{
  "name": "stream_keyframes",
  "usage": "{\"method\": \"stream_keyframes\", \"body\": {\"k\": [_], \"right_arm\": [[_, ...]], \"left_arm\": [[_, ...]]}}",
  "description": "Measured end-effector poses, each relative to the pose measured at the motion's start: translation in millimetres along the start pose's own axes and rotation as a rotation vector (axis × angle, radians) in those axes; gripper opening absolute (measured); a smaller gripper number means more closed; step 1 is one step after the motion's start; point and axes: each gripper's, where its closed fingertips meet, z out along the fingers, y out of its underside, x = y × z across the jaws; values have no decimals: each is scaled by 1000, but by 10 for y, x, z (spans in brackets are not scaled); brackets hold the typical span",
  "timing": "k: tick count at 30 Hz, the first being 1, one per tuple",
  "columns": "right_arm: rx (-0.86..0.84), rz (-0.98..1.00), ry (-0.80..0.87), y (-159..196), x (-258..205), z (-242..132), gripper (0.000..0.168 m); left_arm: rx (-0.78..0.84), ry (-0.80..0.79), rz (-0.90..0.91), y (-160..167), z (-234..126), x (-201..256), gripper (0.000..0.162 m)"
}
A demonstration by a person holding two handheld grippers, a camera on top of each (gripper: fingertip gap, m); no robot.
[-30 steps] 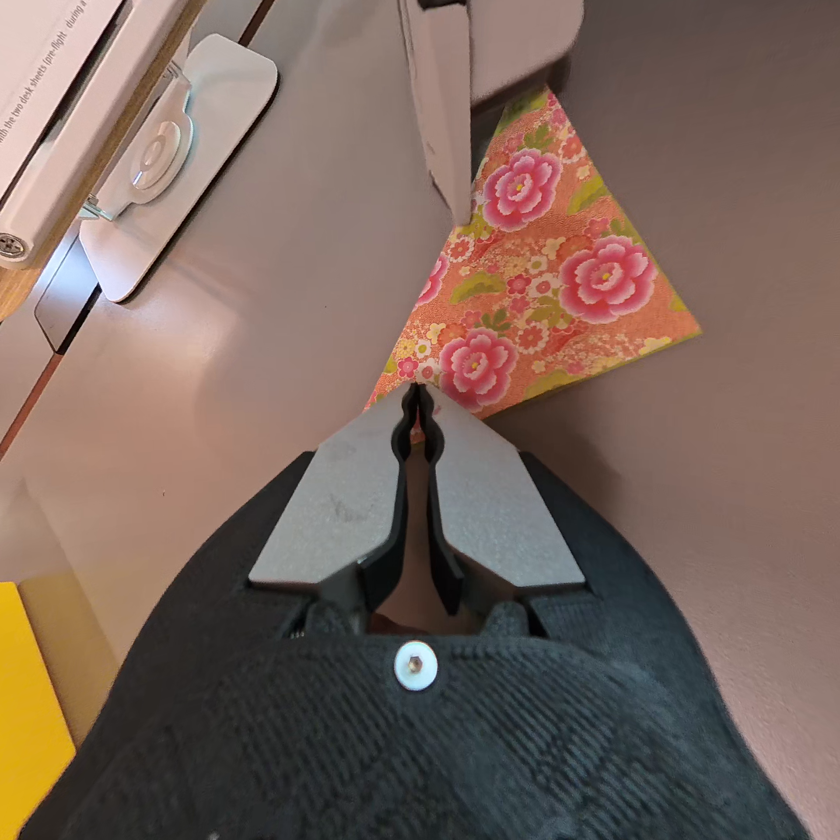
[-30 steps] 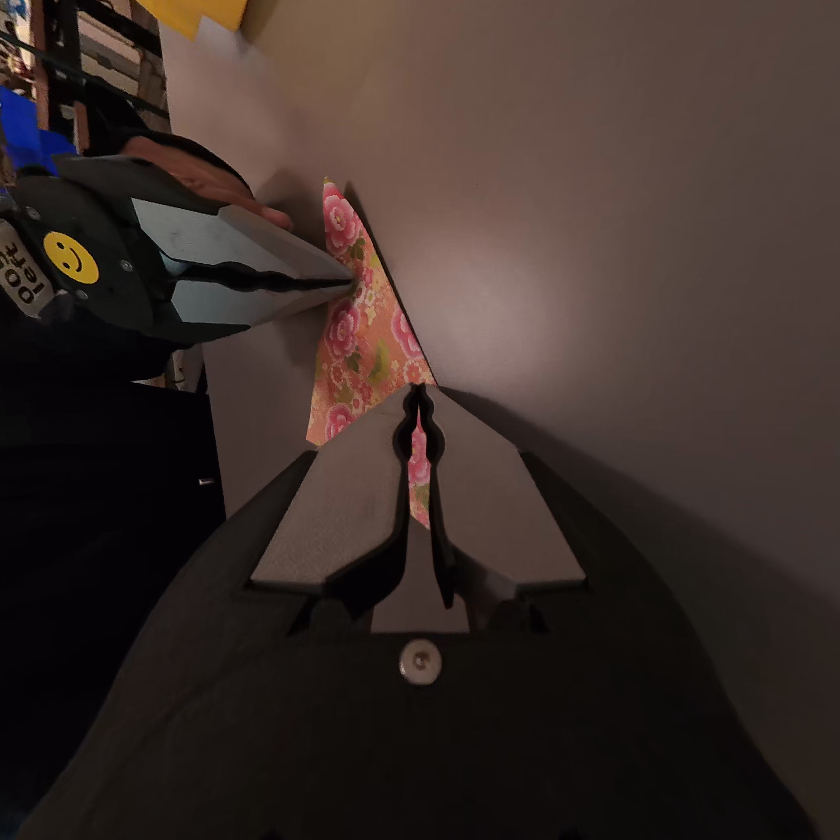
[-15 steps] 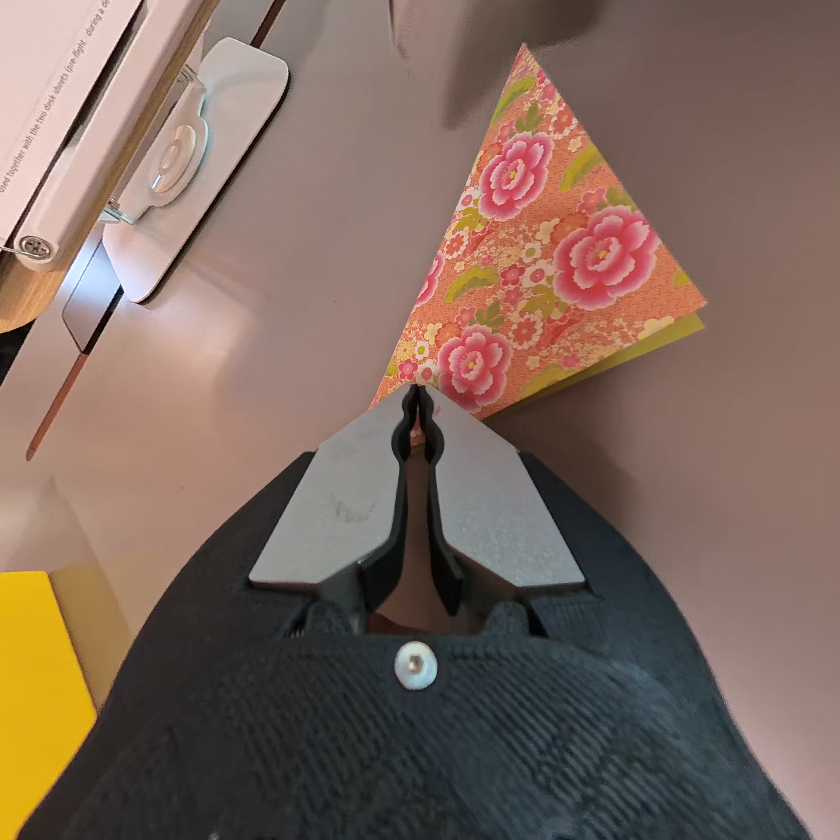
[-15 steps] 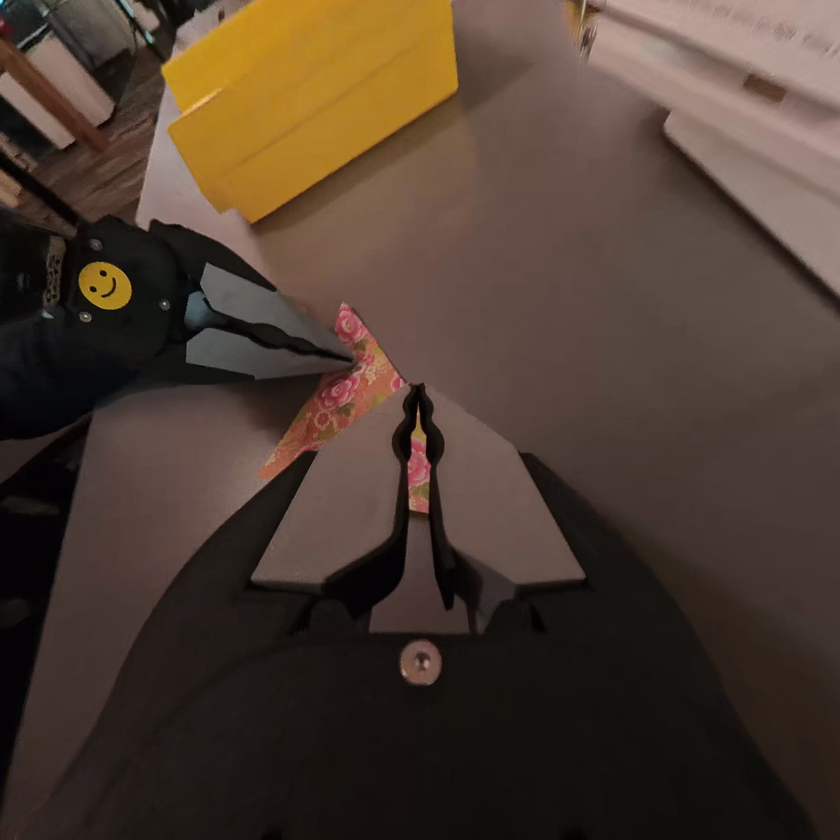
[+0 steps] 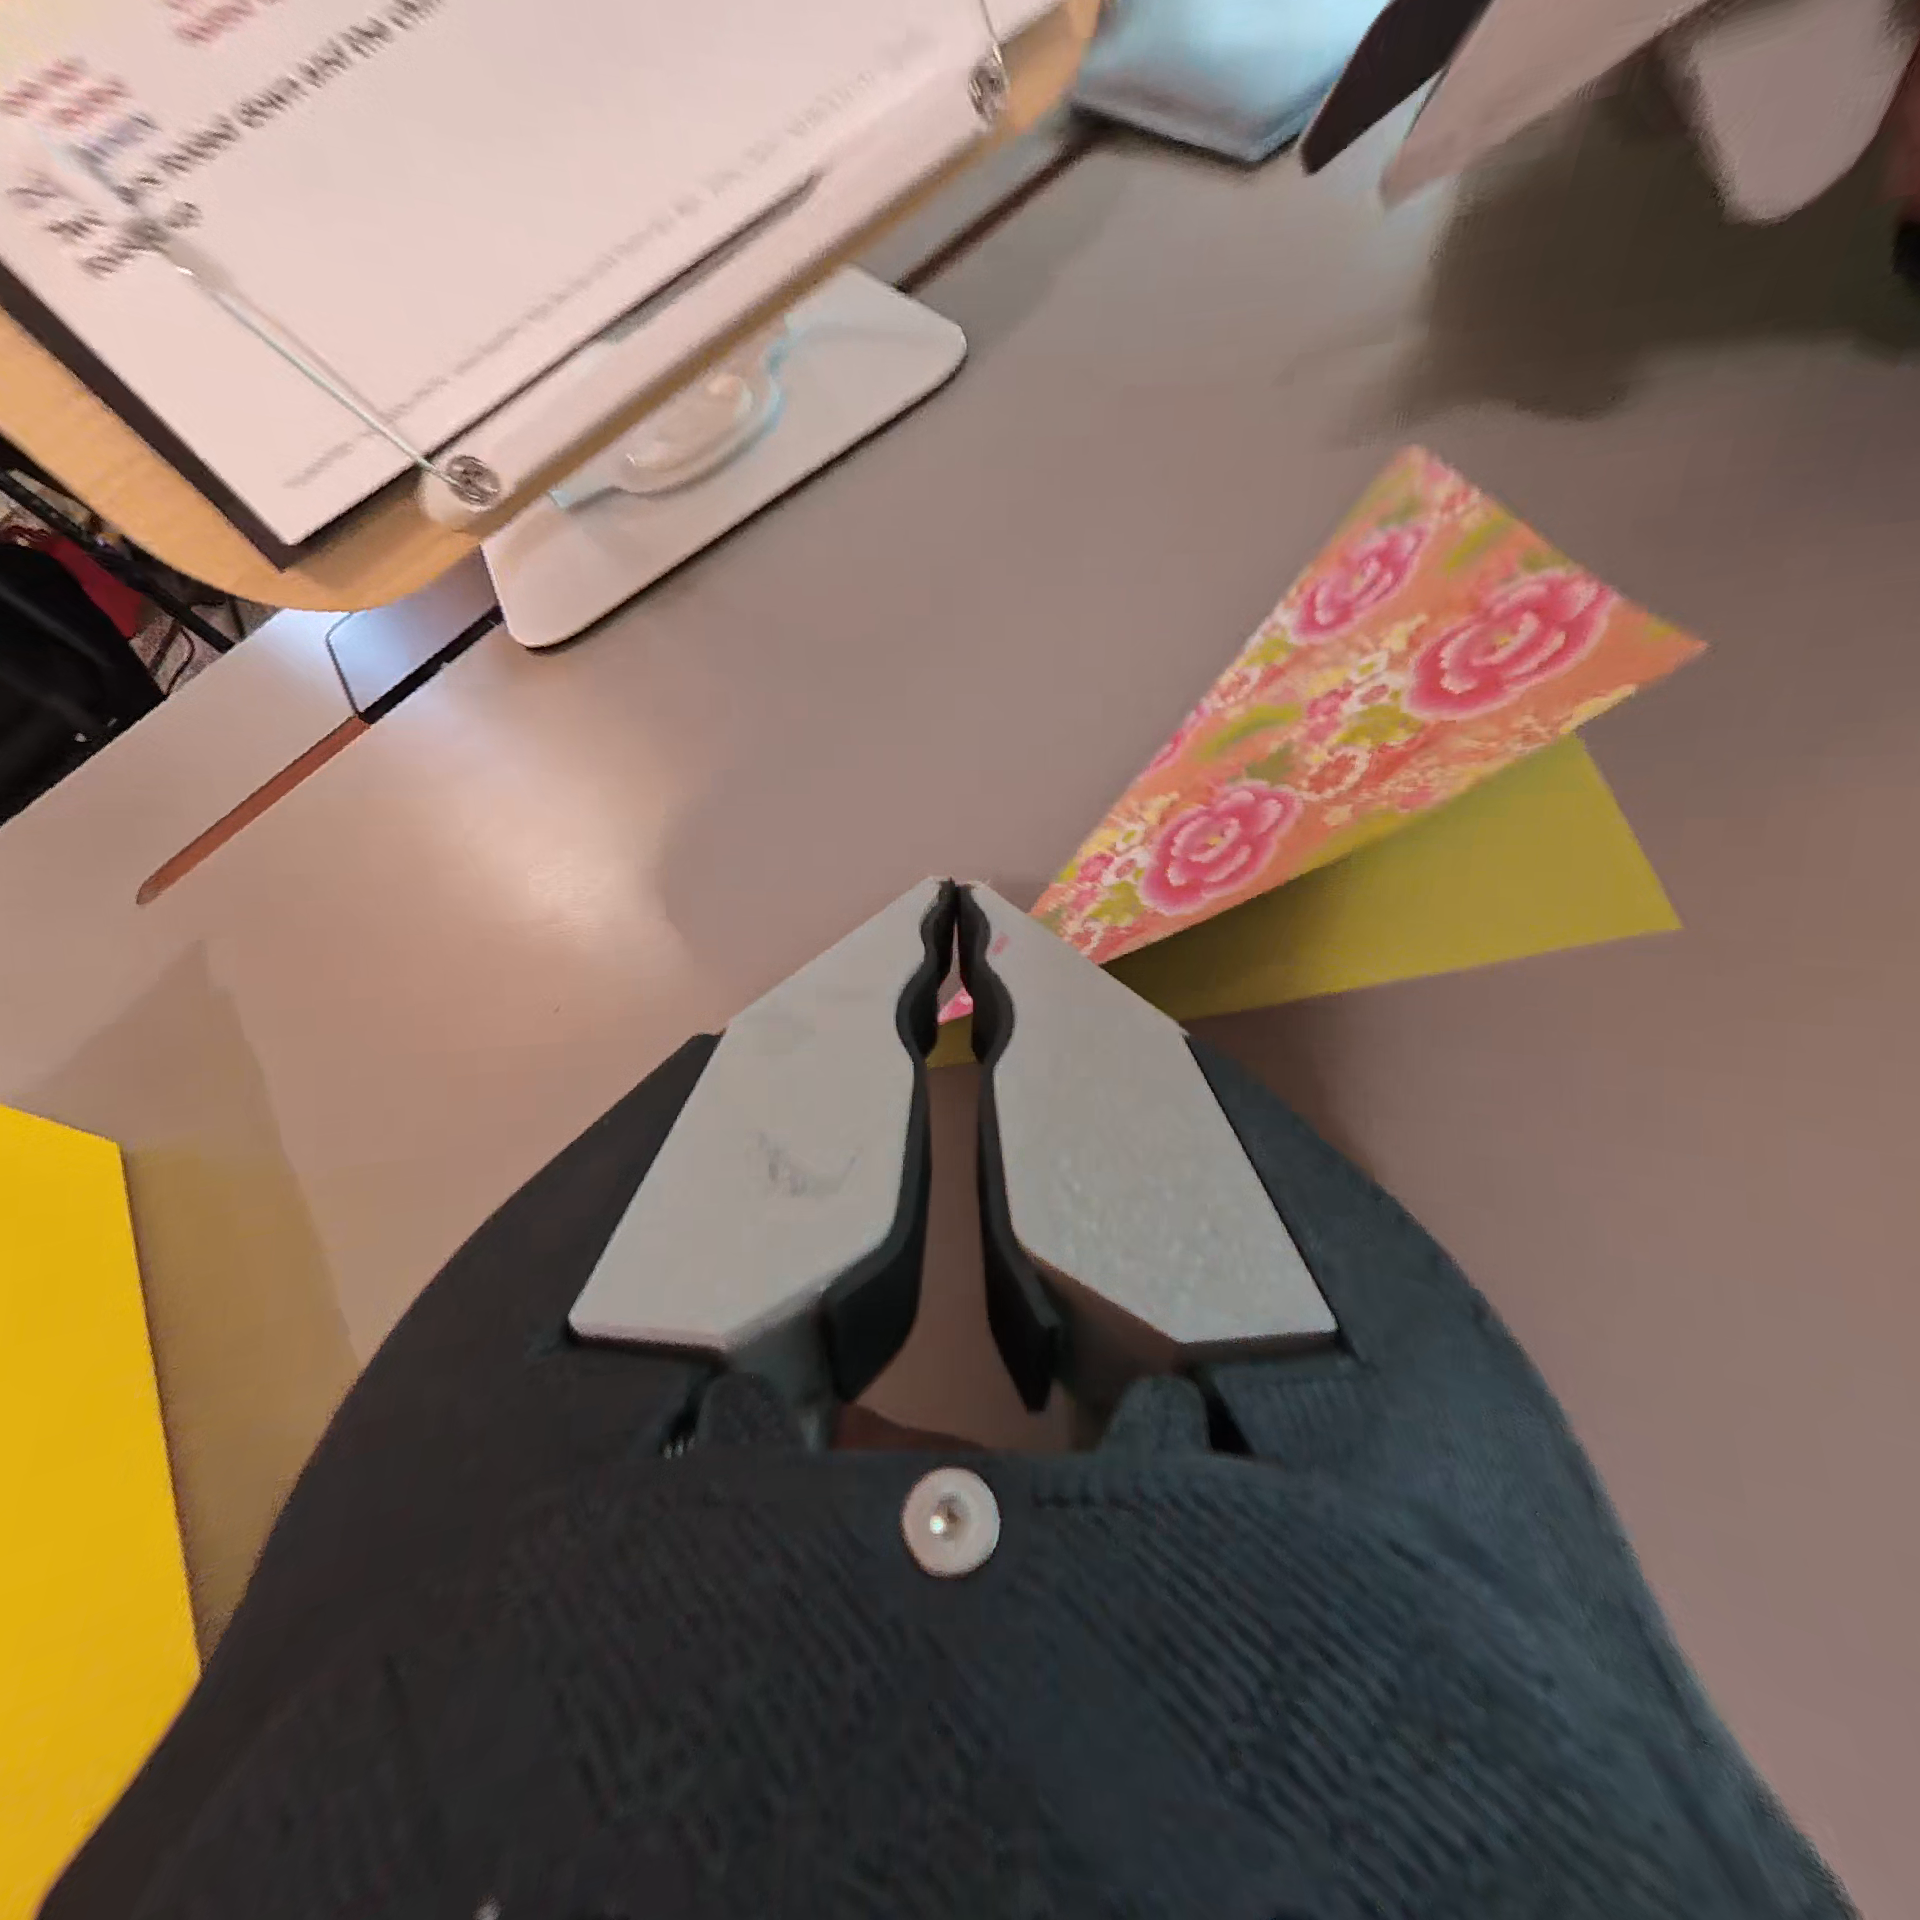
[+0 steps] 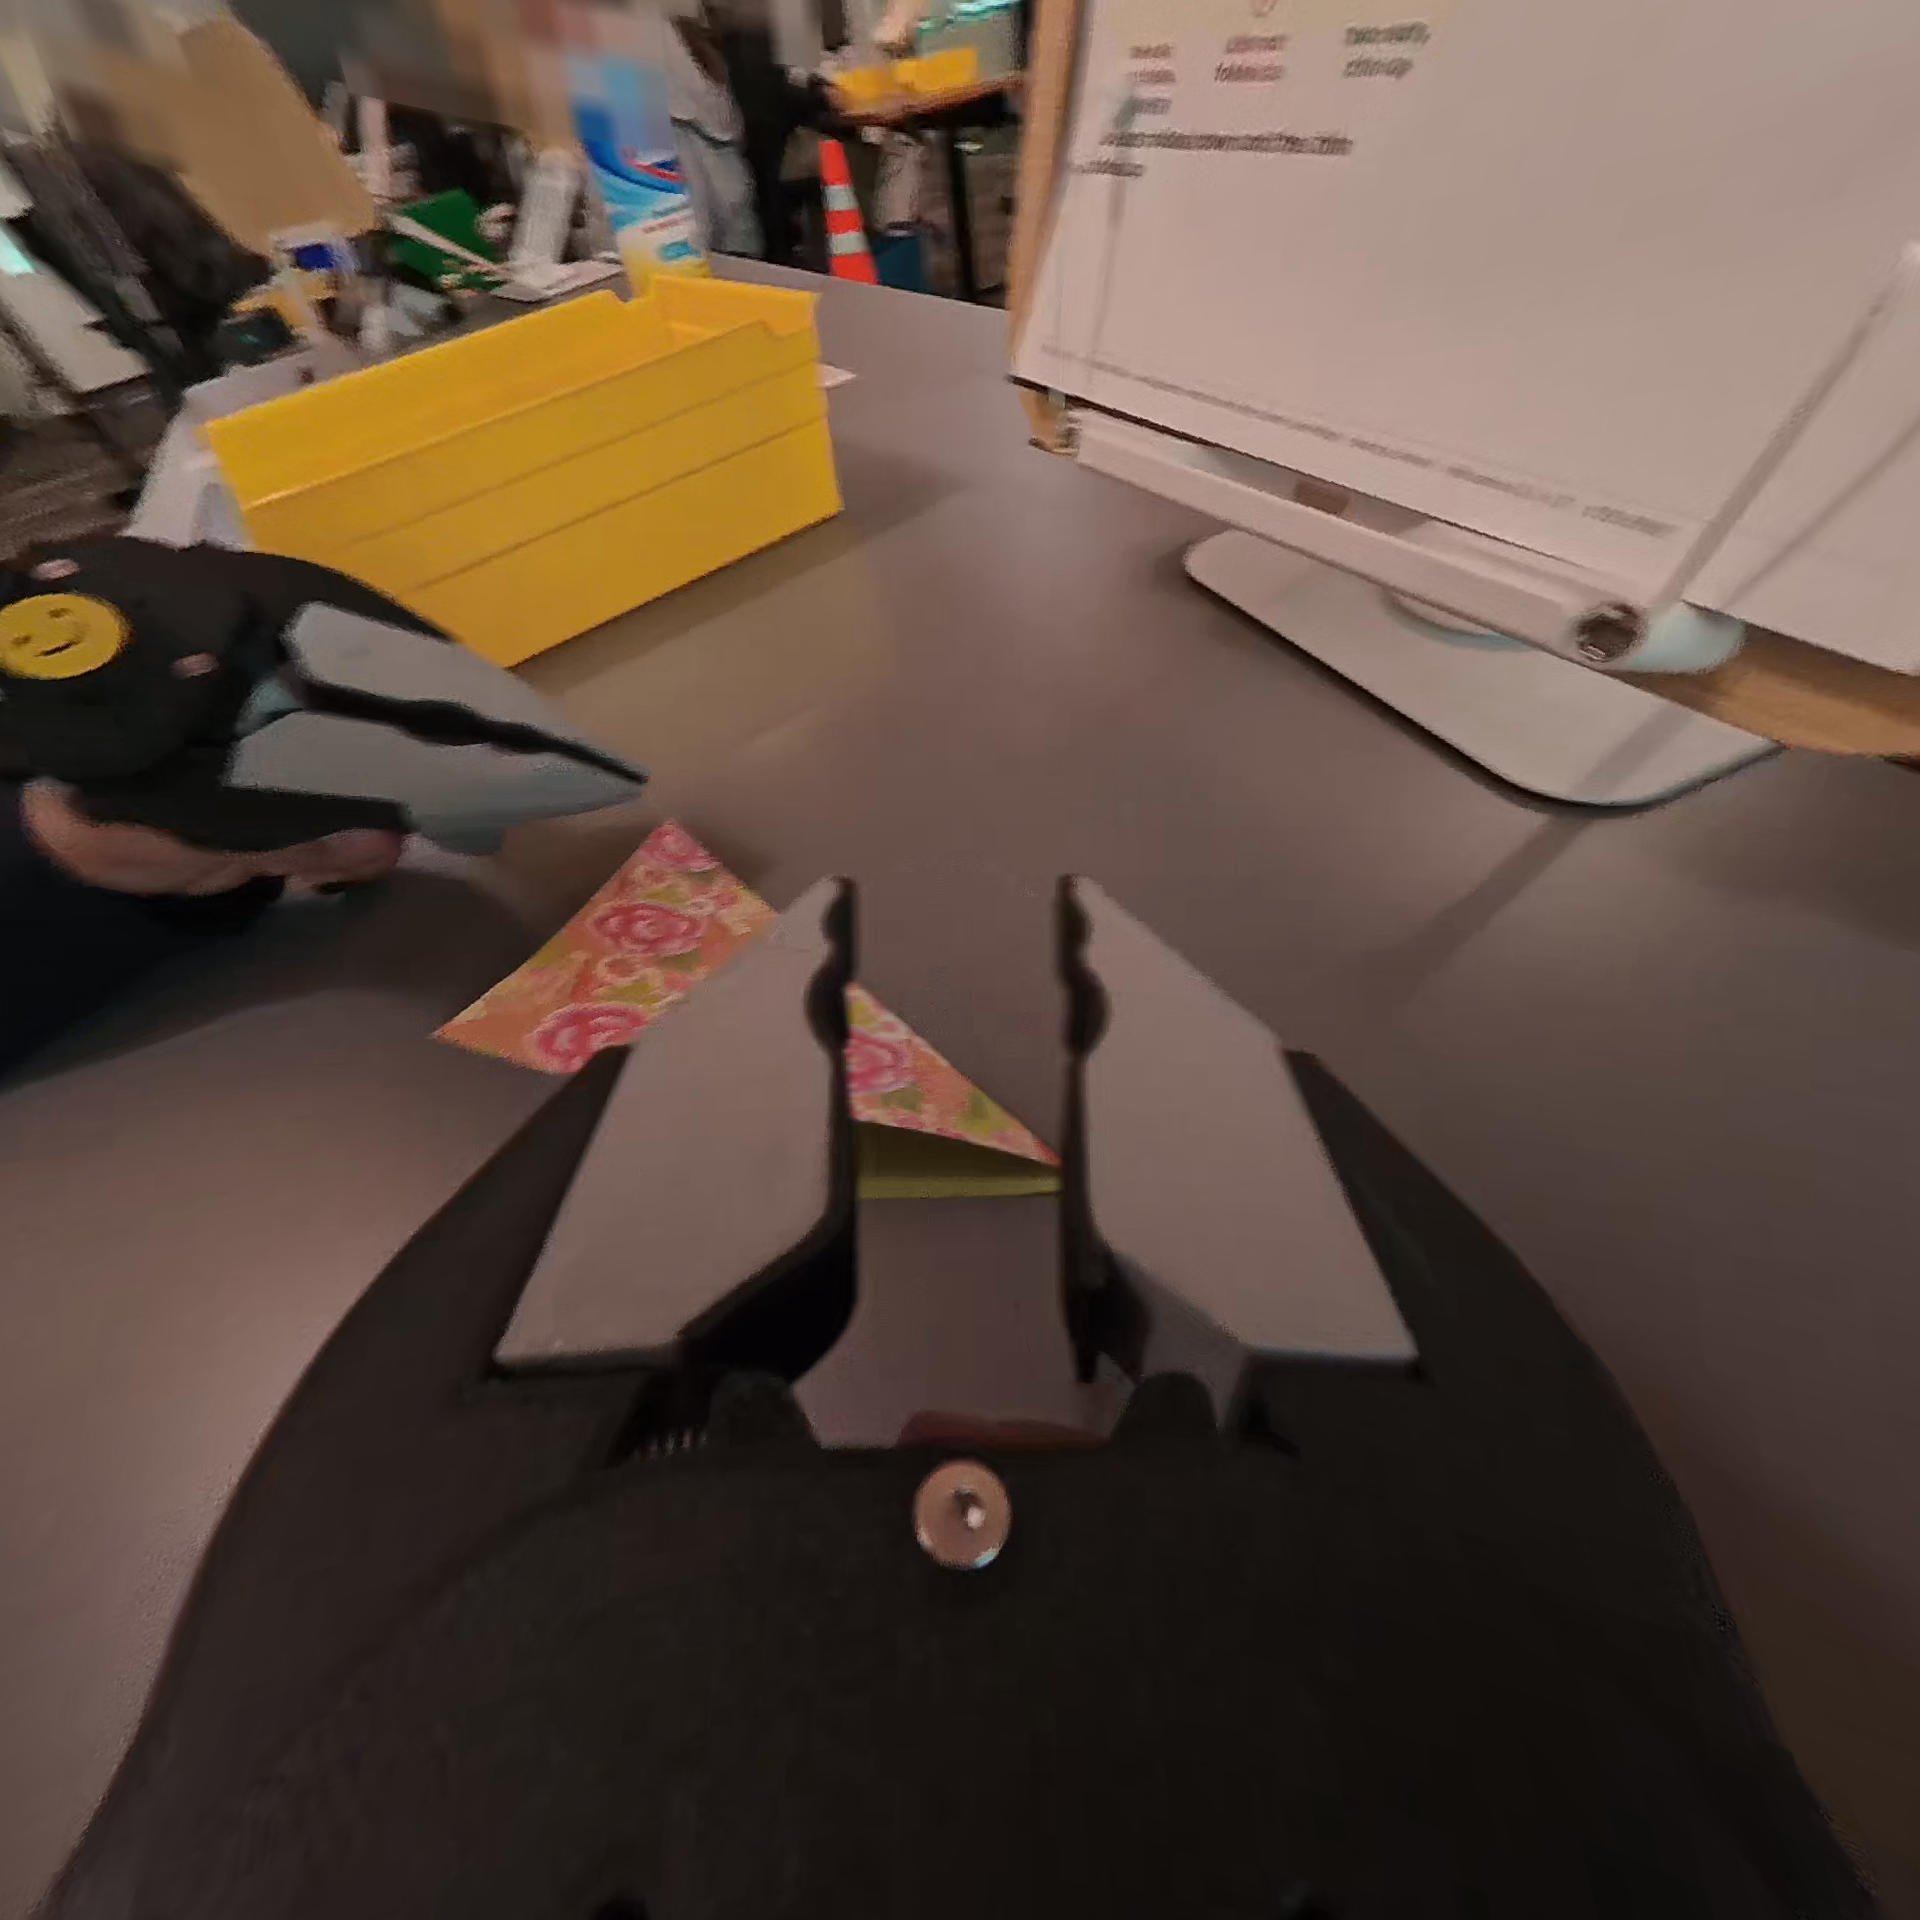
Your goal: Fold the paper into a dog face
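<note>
The paper (image 5: 1382, 717) is folded into a triangle, floral pink and orange outside, yellow-green inside (image 5: 1455, 904). It lies on the grey table (image 5: 831, 727) with its top flap lifted a little. My left gripper (image 5: 956, 896) is shut and empty, its tips just above the paper's near corner. In the right wrist view it (image 6: 623, 774) hovers over the paper's (image 6: 623, 966) far tip without touching. My right gripper (image 6: 956, 894) is open and empty, raised above the paper's near corner. It shows blurred at the top right of the left wrist view (image 5: 1558, 94).
A yellow bin (image 6: 540, 468) stands on the table at the back left and also shows in the left wrist view (image 5: 62, 1455). A white instruction board (image 6: 1455, 260) on a white stand (image 6: 1455, 686) fills the back right. Cluttered room beyond. The grippers' ends are close to 15 cm from one another.
My right gripper has opened and drawn back up from the paper. My left gripper has lifted off the paper's corner. The top flap has sprung up, showing the yellow-green side.
</note>
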Motion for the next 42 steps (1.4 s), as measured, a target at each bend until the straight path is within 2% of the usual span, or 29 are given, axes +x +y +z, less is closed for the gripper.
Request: {"method": "stream_keyframes", "body": {"k": [1, 3, 5, 8, 9, 11, 15, 23, 30, 33, 34, 35, 36, 37, 40, 42], "right_arm": [[-20, 29, 69, 14, 100, 4, 50], [-49, 8, 116, 27, 152, -1, 42], [-29, -34, 139, -23, 163, -15, 47], [-17, -88, 178, -50, 201, -28, 87], [-34, -94, 174, -22, 197, -24, 93], [-75, -87, 166, 50, 196, -3, 92], [-145, -83, 207, 196, 285, 37, 88], [-177, -60, 217, 276, 311, 65, 79], [-188, -43, 217, 303, 328, 65, 78], [-195, -47, 212, 308, 311, 72, 76], [-199, -54, 214, 313, 311, 76, 76], [-205, -61, 218, 320, 312, 79, 76], [-210, -69, 221, 326, 312, 81, 75], [-215, -76, 224, 332, 313, 84, 75], [-227, -94, 234, 347, 317, 88, 74], [-233, -102, 239, 355, 320, 89, 74]], "left_arm": [[9, -9, -7, -7, -12, -25, 0], [13, -34, -14, -5, -23, -77, 0], [1, -53, -18, 19, -20, -116, 0], [-19, -90, -13, 48, -6, -170, 0], [-16, -116, -9, 43, -8, -201, 0], [10, -165, -38, 0, -32, -274, 0], [47, -129, -165, -42, -54, -296, 0], [4, -83, -323, 70, -28, -366, 0], [9, -73, -322, 60, -32, -346, 0], [59, -79, -345, -14, -56, -355, 0], [83, -63, -350, -51, -69, -335, 16], [86, -47, -367, -57, -71, -312, 2], [68, -17, -391, -35, -55, -269, 0], [38, 23, -414, -5, -29, -216, 5], [23, 63, -438, 9, -2, -178, 44], [35, 79, -439, -8, -12, -166, 49]]}}
